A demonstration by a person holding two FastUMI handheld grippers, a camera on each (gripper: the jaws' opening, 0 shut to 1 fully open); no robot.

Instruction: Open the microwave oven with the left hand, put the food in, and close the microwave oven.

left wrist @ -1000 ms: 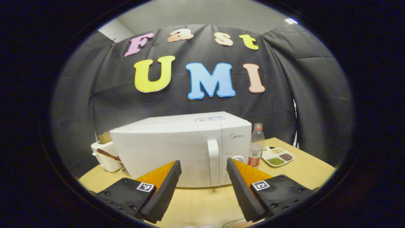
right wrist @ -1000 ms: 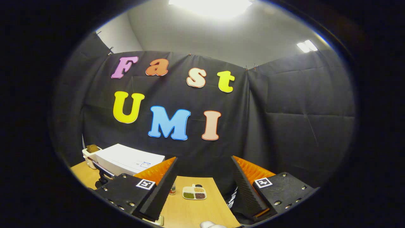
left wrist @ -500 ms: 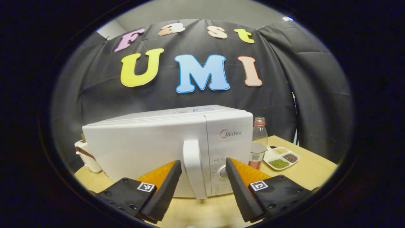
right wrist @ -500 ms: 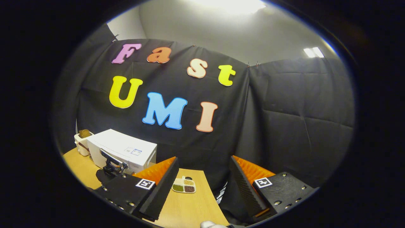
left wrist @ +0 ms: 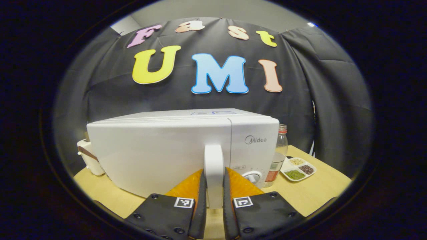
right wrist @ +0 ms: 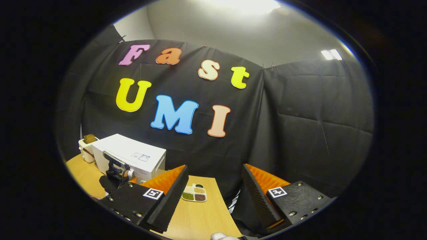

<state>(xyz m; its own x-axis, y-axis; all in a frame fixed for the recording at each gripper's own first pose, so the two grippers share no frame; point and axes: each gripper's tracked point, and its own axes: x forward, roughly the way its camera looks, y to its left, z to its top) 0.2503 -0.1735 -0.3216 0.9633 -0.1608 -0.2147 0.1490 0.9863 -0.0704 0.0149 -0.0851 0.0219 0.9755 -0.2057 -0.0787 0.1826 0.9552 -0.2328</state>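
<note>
The white microwave (left wrist: 160, 150) stands on the wooden table with its door closed. My left gripper (left wrist: 214, 171) is shut on the door's upright white handle (left wrist: 213, 156), one finger pressing each side of it. In the right gripper view the microwave (right wrist: 133, 151) is far off at the lower left, and the left gripper (right wrist: 115, 168) is in front of it at the door. My right gripper (right wrist: 214, 166) is open with nothing between its fingers, held high above the table's right part and well away from the microwave.
A clear bottle with a red label (left wrist: 278, 150) stands just right of the microwave. Beyond it lies a white divided dish of grains (left wrist: 298, 169), also seen as the dish (right wrist: 194, 194). A white container (left wrist: 87, 158) sits at the microwave's left. The table edge (left wrist: 320, 196) runs at the right.
My left gripper moved in to the door handle and shut on it; it was open half a second ago. The right gripper has barely shifted.
</note>
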